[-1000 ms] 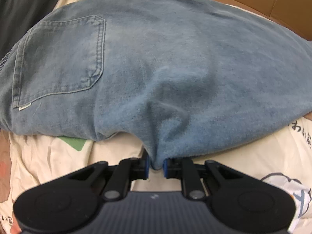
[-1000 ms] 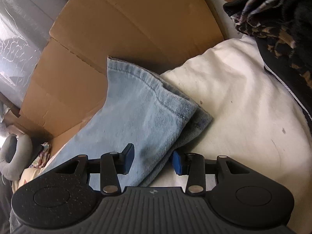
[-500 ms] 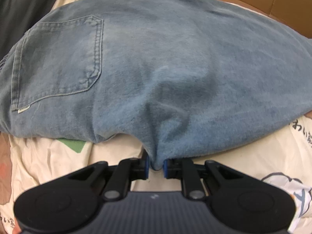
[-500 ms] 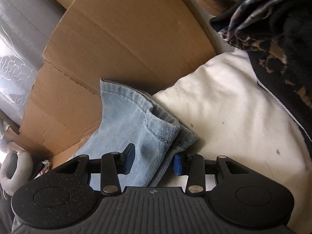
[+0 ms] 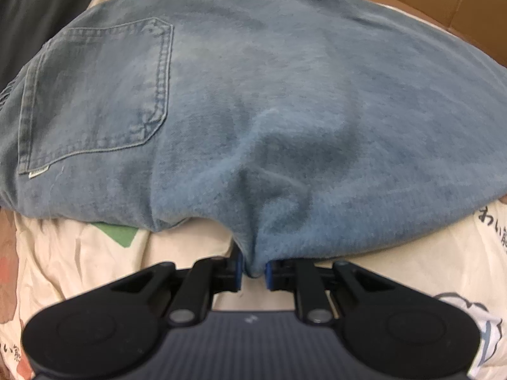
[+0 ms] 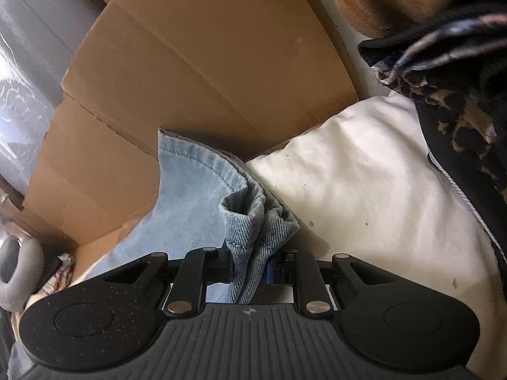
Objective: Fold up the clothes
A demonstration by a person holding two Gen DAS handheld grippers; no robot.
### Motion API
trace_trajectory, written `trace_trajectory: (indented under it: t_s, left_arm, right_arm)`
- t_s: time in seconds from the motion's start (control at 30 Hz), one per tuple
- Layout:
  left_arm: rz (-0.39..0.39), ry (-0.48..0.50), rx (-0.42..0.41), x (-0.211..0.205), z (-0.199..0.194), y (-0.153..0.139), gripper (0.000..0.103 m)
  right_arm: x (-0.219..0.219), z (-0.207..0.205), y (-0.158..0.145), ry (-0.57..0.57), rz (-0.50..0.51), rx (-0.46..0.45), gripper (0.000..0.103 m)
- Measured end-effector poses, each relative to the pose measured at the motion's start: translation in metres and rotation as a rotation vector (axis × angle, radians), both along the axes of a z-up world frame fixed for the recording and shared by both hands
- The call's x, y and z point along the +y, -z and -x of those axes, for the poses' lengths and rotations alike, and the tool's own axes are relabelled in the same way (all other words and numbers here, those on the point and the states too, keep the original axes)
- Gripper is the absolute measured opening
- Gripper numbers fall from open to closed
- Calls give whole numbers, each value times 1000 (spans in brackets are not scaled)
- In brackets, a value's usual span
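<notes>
Blue denim fills both views. The left claw (image 5: 253,274) is nearly shut, pinching a bunched fold at the near edge of the jeans (image 5: 269,110), which lie spread on a printed cream bed cover (image 5: 79,253) with a back pocket (image 5: 95,95) showing at left. The right claw (image 6: 250,269) is closing on a crumpled hem of the jeans (image 6: 202,196), with the cloth between its jaws. The bite there looks shallow and bunched, so the hem could slip out when lifted, and the heavy cloth may sag or twist. Outward, a cardboard box (image 6: 206,63) stands close behind the hem and could block the swing. A white pillow (image 6: 364,174) and dark patterned clothing (image 6: 459,110) lie to the right.
</notes>
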State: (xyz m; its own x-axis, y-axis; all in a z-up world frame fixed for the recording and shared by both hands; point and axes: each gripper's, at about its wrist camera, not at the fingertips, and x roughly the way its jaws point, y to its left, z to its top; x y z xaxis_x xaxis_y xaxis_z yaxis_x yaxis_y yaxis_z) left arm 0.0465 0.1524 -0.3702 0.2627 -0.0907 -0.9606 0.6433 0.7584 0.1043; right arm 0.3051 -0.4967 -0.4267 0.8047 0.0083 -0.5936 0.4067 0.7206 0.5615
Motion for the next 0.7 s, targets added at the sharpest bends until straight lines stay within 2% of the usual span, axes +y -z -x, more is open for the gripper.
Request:
trace_trajectory:
  t_s: [0.23, 0.43, 0.53, 0.7]
  left_arm:
    - [-21, 15, 5, -4, -1, 1, 13]
    - [-8, 24, 32, 2, -5, -4, 11]
    - [9, 6, 62, 8, -9, -13, 11]
    - [-10, 62, 74, 5, -13, -25, 11]
  right_arm:
    - [6, -11, -8, -86, 69, 64, 17]
    - [7, -16, -20, -105, 87, 100, 8]
    - [2, -21, -32, -120, 73, 102, 8]
    - [-2, -28, -39, -125, 45, 143, 8]
